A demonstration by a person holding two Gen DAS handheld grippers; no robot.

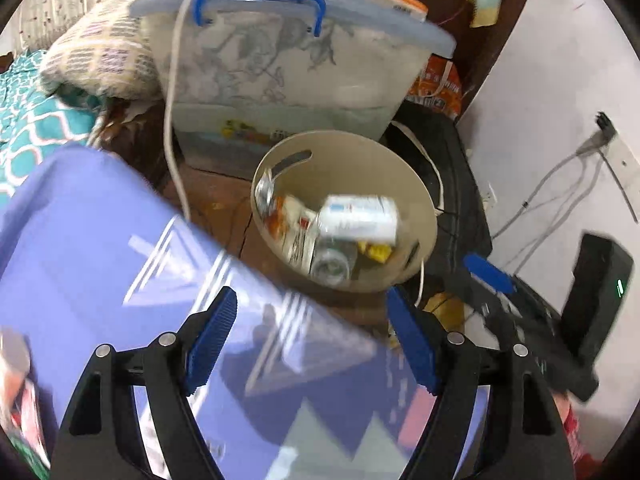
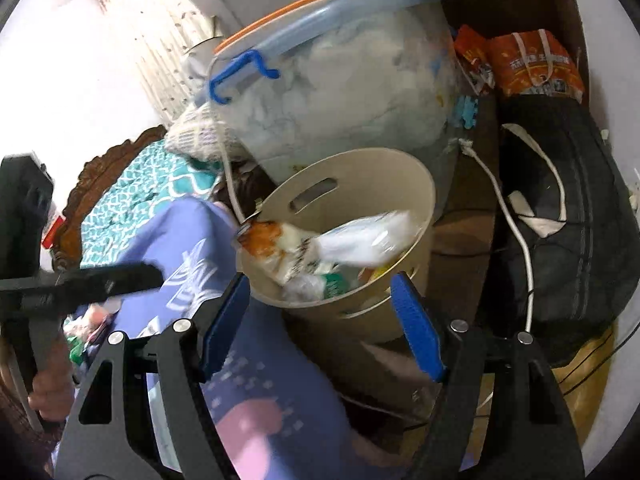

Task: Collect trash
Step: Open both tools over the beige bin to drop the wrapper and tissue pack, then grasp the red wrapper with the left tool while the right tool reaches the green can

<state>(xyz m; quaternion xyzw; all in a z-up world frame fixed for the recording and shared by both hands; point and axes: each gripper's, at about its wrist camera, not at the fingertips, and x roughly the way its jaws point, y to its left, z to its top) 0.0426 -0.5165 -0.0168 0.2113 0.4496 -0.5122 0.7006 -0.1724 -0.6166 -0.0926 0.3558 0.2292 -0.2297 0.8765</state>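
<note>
A round beige bin (image 1: 360,160) stands on the dark floor, just ahead of both grippers. It holds trash: a blurred white carton (image 1: 360,218), a clear bottle (image 1: 332,264) and orange-and-white wrappers (image 1: 288,216). My left gripper (image 1: 312,340) hangs open just short of the bin's near rim, nothing between its blue pads. From the right wrist, the bin (image 2: 360,184) shows a blurred white packet (image 2: 368,240) and an orange wrapper (image 2: 264,240) at its mouth. My right gripper (image 2: 320,328) is open and empty at the near rim.
A clear storage box (image 1: 280,68) with a blue handle stands behind the bin. A black bag (image 1: 452,184) and a white cable (image 2: 516,232) lie to the right. Purple cloth (image 1: 100,240) covers the lower left, with teal bedding (image 1: 24,132) beyond.
</note>
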